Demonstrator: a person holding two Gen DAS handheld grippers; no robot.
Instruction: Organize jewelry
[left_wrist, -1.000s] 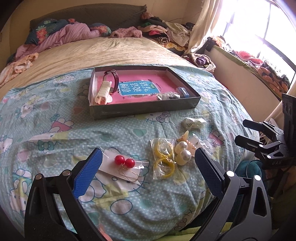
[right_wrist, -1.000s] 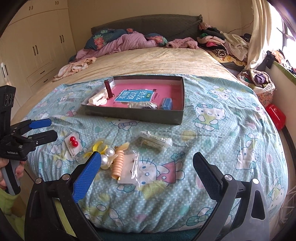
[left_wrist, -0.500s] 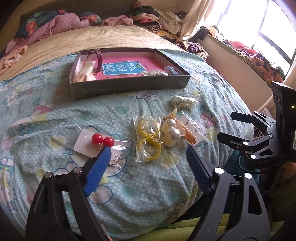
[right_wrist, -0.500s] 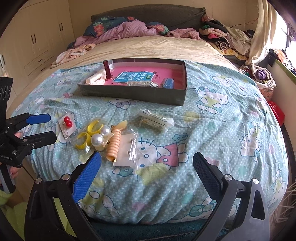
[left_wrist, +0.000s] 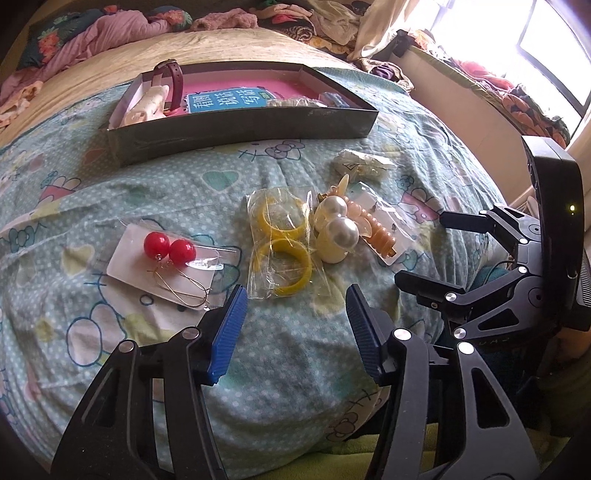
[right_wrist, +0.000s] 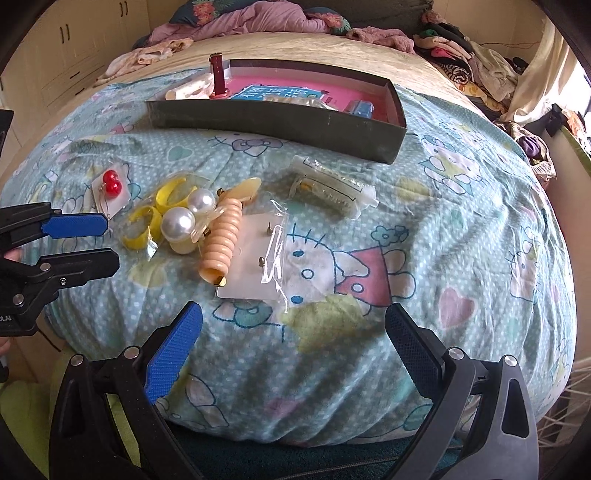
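Observation:
Jewelry lies on a cartoon-print blanket: red ball earrings (left_wrist: 170, 249) on a white card, yellow hoops (left_wrist: 282, 243) in a clear bag, two big pearl earrings (left_wrist: 338, 225), a peach spiral clip (right_wrist: 221, 240) on a card, and a small clear packet (right_wrist: 332, 192). Behind them stands a dark shallow box (left_wrist: 236, 129) with a pink base. My left gripper (left_wrist: 295, 295) hovers just in front of the yellow hoops; its jaws are closing with nothing between them. My right gripper (right_wrist: 293, 314) stands open over bare blanket, in front of the clip's card.
The box holds a maroon strap (left_wrist: 173, 83), a cream piece, a printed booklet and a small blue item (right_wrist: 360, 107). Clothes are piled at the head of the bed (right_wrist: 258, 22). The bed's edge drops away just below both grippers. Each gripper shows in the other's view.
Both grippers have sunk toward the blanket and come closer to the jewelry. The left jaws have narrowed from wide to about half. The right jaws kept their width.

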